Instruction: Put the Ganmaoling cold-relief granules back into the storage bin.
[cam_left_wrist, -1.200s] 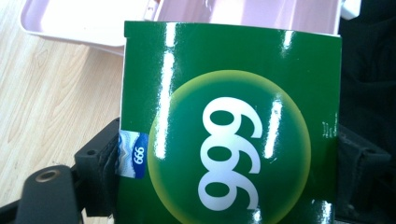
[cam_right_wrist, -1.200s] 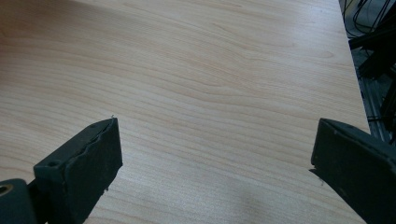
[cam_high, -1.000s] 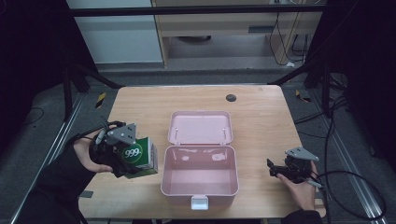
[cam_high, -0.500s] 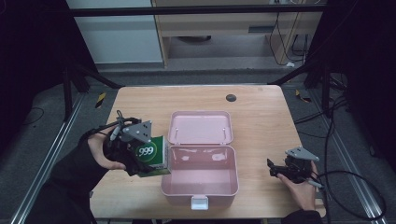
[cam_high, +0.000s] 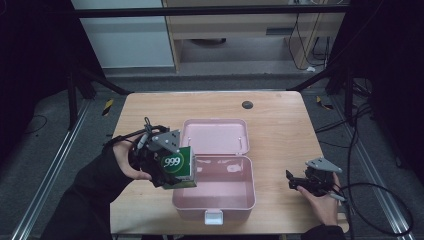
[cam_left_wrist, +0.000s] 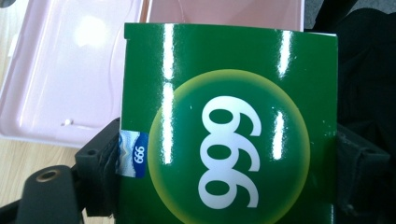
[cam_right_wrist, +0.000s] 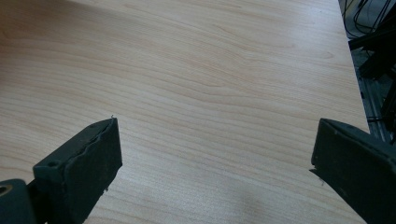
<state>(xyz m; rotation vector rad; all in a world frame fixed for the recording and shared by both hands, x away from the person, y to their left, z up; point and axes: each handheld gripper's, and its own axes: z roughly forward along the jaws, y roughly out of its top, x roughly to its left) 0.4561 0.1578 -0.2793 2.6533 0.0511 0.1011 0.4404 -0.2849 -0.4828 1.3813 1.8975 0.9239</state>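
One glossy green cardboard box (cam_high: 178, 166), printed with a yellow-rimmed disc and large white "999" numerals, is the thing in hand: the left claw (cam_high: 167, 167) grips it by its two side edges, its jaws set fairly wide apart to span the carton and pressed against it. In the high view the box is raised off the light wooden surface (cam_high: 280, 117), tilted, at the left rim of the open pale pink plastic case (cam_high: 214, 200), overlapping that case's near tray; the hinged lid (cam_high: 215, 136) lies flat behind it. The left gripper view brings the box (cam_left_wrist: 229, 135) up close and adds what the high view cannot resolve: bright streaks of glare across the shiny face, and a small blue-and-white sticker (cam_left_wrist: 132, 154) with a tiny "999" on one edge, right beside one black jaw, with the pink case (cam_left_wrist: 70, 79) beyond. The right claw (cam_high: 295, 182) rests low near the surface's front right corner, well apart from the case; the right gripper view shows its jaws spread wide with nothing but bare wood grain (cam_right_wrist: 210, 93) between them.
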